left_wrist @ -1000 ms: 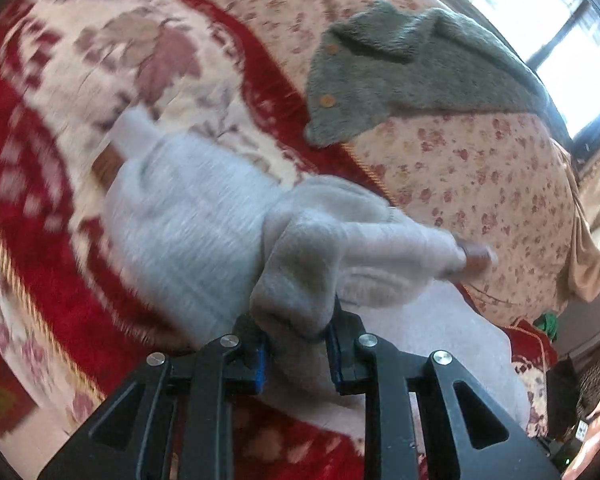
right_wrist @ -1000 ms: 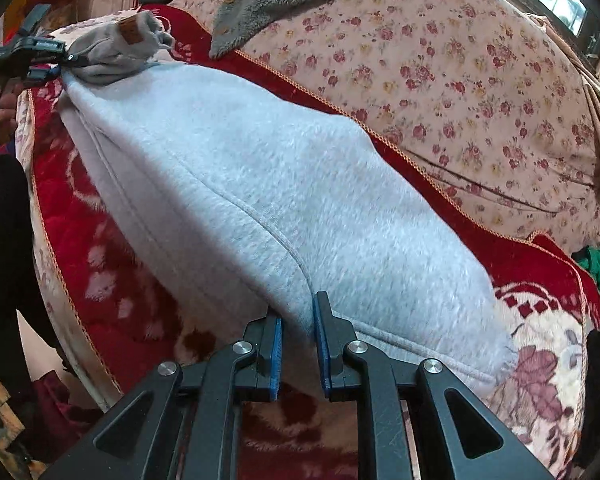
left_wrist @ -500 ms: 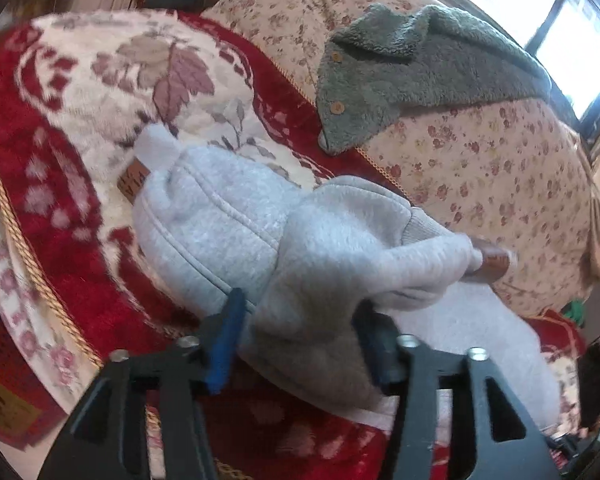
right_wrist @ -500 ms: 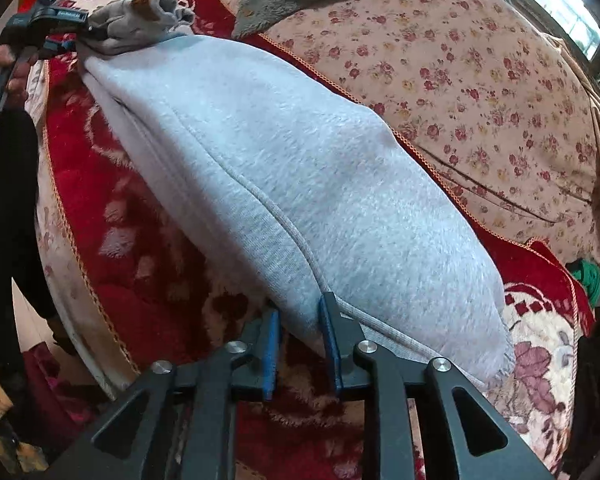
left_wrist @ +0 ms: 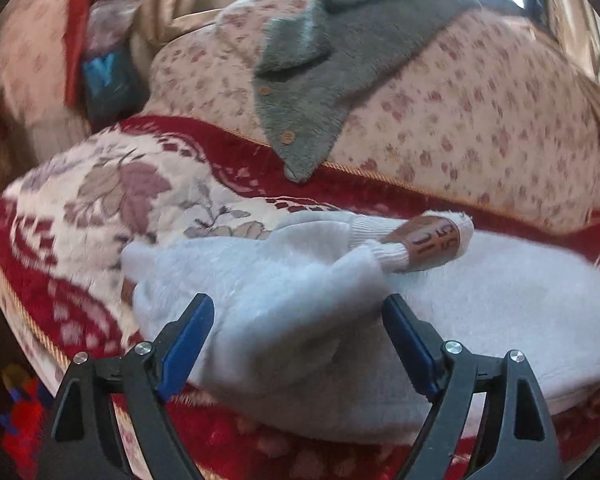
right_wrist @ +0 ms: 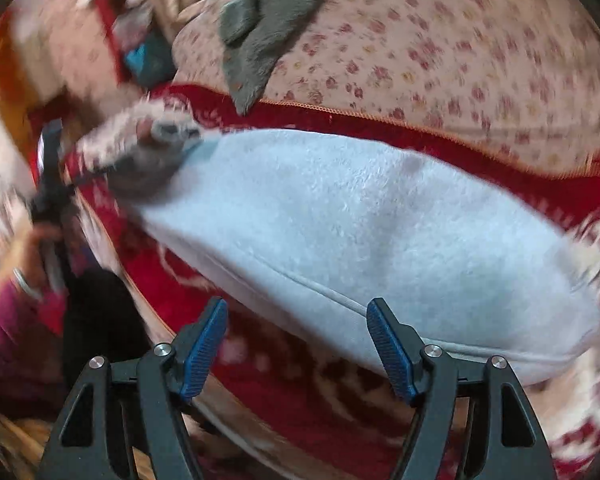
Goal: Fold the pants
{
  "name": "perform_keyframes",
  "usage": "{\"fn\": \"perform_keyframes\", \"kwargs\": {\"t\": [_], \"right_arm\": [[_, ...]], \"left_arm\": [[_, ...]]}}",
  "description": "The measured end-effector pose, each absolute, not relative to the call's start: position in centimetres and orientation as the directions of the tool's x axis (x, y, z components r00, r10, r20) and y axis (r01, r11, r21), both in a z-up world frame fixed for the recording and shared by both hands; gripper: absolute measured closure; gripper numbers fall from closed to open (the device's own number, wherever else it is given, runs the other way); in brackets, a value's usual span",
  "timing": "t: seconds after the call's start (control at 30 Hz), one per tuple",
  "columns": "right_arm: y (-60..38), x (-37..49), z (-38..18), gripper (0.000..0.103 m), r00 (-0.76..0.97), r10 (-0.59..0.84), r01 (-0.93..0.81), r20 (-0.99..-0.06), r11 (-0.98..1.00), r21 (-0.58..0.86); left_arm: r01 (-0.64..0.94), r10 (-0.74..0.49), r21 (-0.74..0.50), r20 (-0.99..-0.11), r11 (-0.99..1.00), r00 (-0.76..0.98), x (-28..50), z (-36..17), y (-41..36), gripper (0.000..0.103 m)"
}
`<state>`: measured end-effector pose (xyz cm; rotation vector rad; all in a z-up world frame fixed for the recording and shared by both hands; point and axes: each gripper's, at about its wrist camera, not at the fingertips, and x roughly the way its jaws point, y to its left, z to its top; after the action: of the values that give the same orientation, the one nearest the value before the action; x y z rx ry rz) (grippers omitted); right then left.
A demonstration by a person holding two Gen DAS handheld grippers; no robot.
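Observation:
The light grey fleece pants lie folded on the red and cream floral blanket. A ribbed cuff with a brown label rests on top of the fold. My left gripper is open, its jaws wide apart on either side of the folded end, holding nothing. In the right wrist view the pants stretch across the blanket, seam edge toward me. My right gripper is open just in front of that edge, empty. The left gripper shows blurred at the pants' far left end.
A dark grey buttoned fleece garment hangs over the floral sofa back behind the blanket. A blue item and curtains stand at the back left. The blanket's gold-corded front edge drops off toward me.
Both grippers have let go of the pants and opened wide. The left one released the folded leg end onto the pants and drew back; the right one released the seam edge.

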<state>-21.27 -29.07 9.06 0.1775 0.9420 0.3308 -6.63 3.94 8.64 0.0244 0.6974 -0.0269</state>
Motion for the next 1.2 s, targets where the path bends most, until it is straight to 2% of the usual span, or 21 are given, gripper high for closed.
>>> {"fn": "perform_keyframes", "kwargs": {"t": [0.07,0.13,0.2,0.23,0.27,0.37,0.4,0.47,0.53,0.6,0.63,0.67,0.7,0.73,0.77,0.83,0.97,1.2], "right_arm": [[-29.1,-21.0,8.7,0.026,0.533,0.375,-0.179,-0.758,0.926,0.332],[-28.9,-20.7,8.4,0.026,0.520,0.381,-0.177,-0.764,0.924,0.340],[-28.5,-20.7,8.1,0.026,0.508,0.375,-0.189,-0.775,0.927,0.325],[-28.4,-20.7,8.0,0.026,0.505,0.373,-0.193,-0.779,0.928,0.319],[-28.1,-20.7,8.0,0.025,0.501,0.370,-0.199,-0.782,0.929,0.311],[-28.2,-20.5,7.8,0.023,0.494,0.375,-0.205,-0.784,0.927,0.314],[-28.3,-20.4,7.7,0.022,0.492,0.382,-0.205,-0.782,0.924,0.322],[-28.2,-20.2,7.3,0.020,0.479,0.404,-0.203,-0.779,0.915,0.350],[-28.1,-20.0,6.8,0.019,0.468,0.428,-0.197,-0.773,0.903,0.381],[-28.0,-20.0,6.4,0.018,0.459,0.452,-0.195,-0.765,0.891,0.410],[-28.1,-20.1,6.3,0.018,0.458,0.466,-0.192,-0.757,0.884,0.427],[-28.4,-20.1,6.2,0.017,0.457,0.487,-0.181,-0.744,0.870,0.458],[-28.6,-20.2,6.1,0.017,0.457,0.507,-0.168,-0.731,0.856,0.488],[-29.0,-20.3,5.9,0.017,0.452,0.540,-0.149,-0.710,0.830,0.537],[-29.2,-20.3,5.7,0.017,0.446,0.562,-0.137,-0.696,0.812,0.568],[-29.7,-20.3,4.8,0.016,0.417,0.631,-0.090,-0.654,0.745,0.661],[-30.1,-20.2,3.1,0.016,0.395,0.688,-0.008,-0.609,0.665,0.747],[-31.6,-19.6,2.6,0.016,0.465,0.711,0.072,-0.528,0.564,0.823]], "left_arm": [[0.040,0.001,0.047,-0.658,0.998,0.753,-5.8,7.9,2.9,0.017],[0.035,-0.016,0.015,-0.664,0.999,0.748,-5.2,7.6,2.8,0.019],[-0.007,-0.061,-0.099,-0.666,0.995,0.743,-4.8,7.8,4.4,0.035],[-0.038,-0.068,-0.142,-0.670,0.989,0.740,-4.7,7.8,5.4,0.047],[-0.084,-0.082,-0.211,-0.672,0.974,0.736,-4.6,7.7,6.9,0.053],[-0.259,-0.130,-0.454,-0.664,0.853,0.736,-4.9,6.6,13.1,0.065],[-0.303,-0.134,-0.504,-0.660,0.809,0.740,-5.1,6.2,14.5,0.066],[-0.371,-0.168,-0.628,-0.630,0.684,0.758,-5.8,4.9,17.8,0.066],[-0.397,-0.185,-0.663,-0.629,0.635,0.755,-5.9,4.1,19.4,0.066],[-0.414,-0.169,-0.662,-0.632,0.625,0.756,-6.1,3.8,20.1,0.058],[-0.428,-0.157,-0.659,-0.638,0.618,0.754,-6.3,3.6,20.5,0.049],[-0.435,-0.155,-0.660,-0.640,0.612,0.753,-6.4,3.5,20.7,0.043],[-0.436,-0.157,-0.668,-0.636,0.603,0.756,-6.5,3.3,20.9,0.042],[-0.436,-0.161,-0.673,-0.633,0.597,0.757,-6.5,3.1,21.0,0.039],[-0.443,-0.161,-0.675,-0.636,0.590,0.755,-6.6,2.9,21.2,0.030],[-0.469,-0.155,-0.683,-0.642,0.559,0.751,-6.9,2.3,21.6,0.023],[-0.477,-0.158,-0.696,-0.638,0.536,0.753,-7.7,1.9,22.1,0.023],[-0.465,-0.097,-0.640,-0.644,0.612,0.759,-9.2,4.0,22.1,0.023]]}}
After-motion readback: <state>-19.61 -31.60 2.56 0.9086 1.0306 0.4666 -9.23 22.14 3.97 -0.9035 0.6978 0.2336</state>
